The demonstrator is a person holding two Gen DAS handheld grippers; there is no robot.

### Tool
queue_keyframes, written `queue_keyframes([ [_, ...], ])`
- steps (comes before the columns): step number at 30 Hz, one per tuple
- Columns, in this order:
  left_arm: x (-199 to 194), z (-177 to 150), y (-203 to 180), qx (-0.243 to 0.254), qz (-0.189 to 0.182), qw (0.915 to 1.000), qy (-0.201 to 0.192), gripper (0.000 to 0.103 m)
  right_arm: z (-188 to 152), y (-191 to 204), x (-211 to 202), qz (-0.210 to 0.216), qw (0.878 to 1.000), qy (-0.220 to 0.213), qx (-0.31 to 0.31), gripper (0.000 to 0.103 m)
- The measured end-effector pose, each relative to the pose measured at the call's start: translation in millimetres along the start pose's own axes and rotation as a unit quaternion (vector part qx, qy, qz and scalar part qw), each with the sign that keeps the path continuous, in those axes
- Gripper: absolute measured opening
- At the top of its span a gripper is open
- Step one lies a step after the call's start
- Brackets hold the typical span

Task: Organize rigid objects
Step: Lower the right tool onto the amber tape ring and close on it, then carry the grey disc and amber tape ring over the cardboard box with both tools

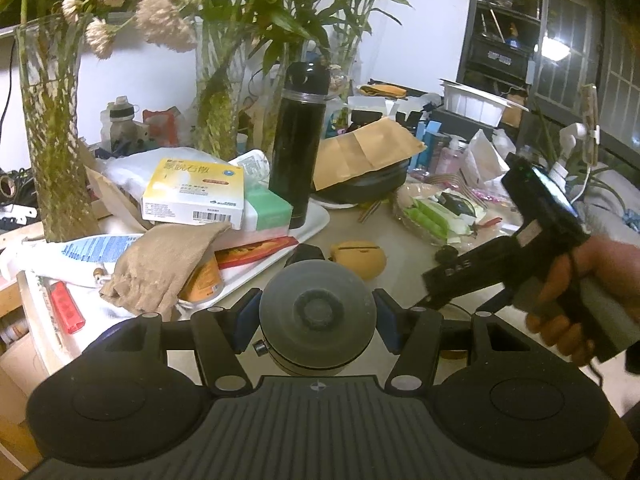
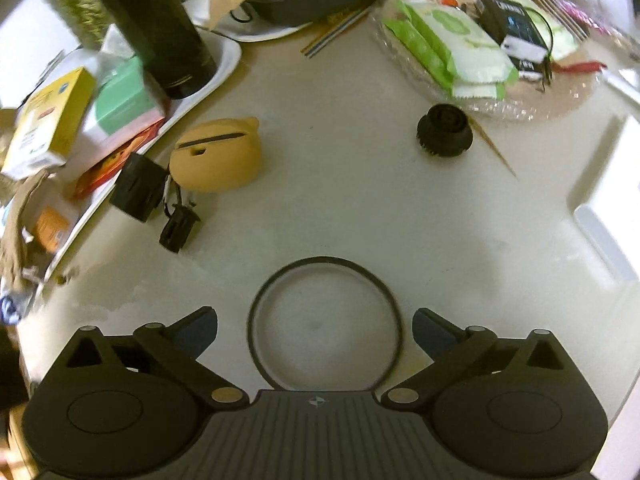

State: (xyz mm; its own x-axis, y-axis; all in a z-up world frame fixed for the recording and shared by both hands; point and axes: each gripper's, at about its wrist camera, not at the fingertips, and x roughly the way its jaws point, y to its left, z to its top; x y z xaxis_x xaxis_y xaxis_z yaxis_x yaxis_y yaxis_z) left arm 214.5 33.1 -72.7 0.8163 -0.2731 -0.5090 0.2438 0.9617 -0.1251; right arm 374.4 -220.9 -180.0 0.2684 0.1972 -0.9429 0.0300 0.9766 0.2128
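Observation:
My left gripper [image 1: 316, 318] is shut on a round grey lid-like disc [image 1: 318, 312], held above the table with its flat face toward the camera. My right gripper [image 2: 316, 332] is open and empty, its fingers either side of a thin black ring [image 2: 256, 312] that lies flat on the beige table; the right gripper also shows in the left wrist view [image 1: 434, 288], held by a hand. A tan pig-shaped case [image 2: 218, 156] lies left of centre, also in the left wrist view [image 1: 358, 258]. A small black round cap [image 2: 444, 130] sits right of centre.
A white tray [image 2: 230, 60] at the left holds a black flask [image 2: 156, 24], boxes [image 2: 52, 120] and a cloth pouch [image 1: 160, 268]. A black adapter with a plug [image 2: 152, 200] lies beside it. A clear dish [image 2: 492, 104] with green packets is at the back right. Glass vases [image 1: 52, 128] stand behind.

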Motion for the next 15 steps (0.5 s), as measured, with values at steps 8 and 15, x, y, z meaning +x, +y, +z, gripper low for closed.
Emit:
queue_keyframes([
  [8, -0.9, 0.7, 1.3, -0.004, 0.001, 1.0000, -0.001, 0.058, -1.6, 24.5, 18.5, -0.077, 0.997, 0.001, 0.004, 0.103],
  [15, -0.1, 1.1, -2.6, 0.003, -0.003, 1.0000, 0.000, 0.058, -7.9, 29.1, 14.0, -0.098, 0.995, -0.006, -0.007, 0.091],
])
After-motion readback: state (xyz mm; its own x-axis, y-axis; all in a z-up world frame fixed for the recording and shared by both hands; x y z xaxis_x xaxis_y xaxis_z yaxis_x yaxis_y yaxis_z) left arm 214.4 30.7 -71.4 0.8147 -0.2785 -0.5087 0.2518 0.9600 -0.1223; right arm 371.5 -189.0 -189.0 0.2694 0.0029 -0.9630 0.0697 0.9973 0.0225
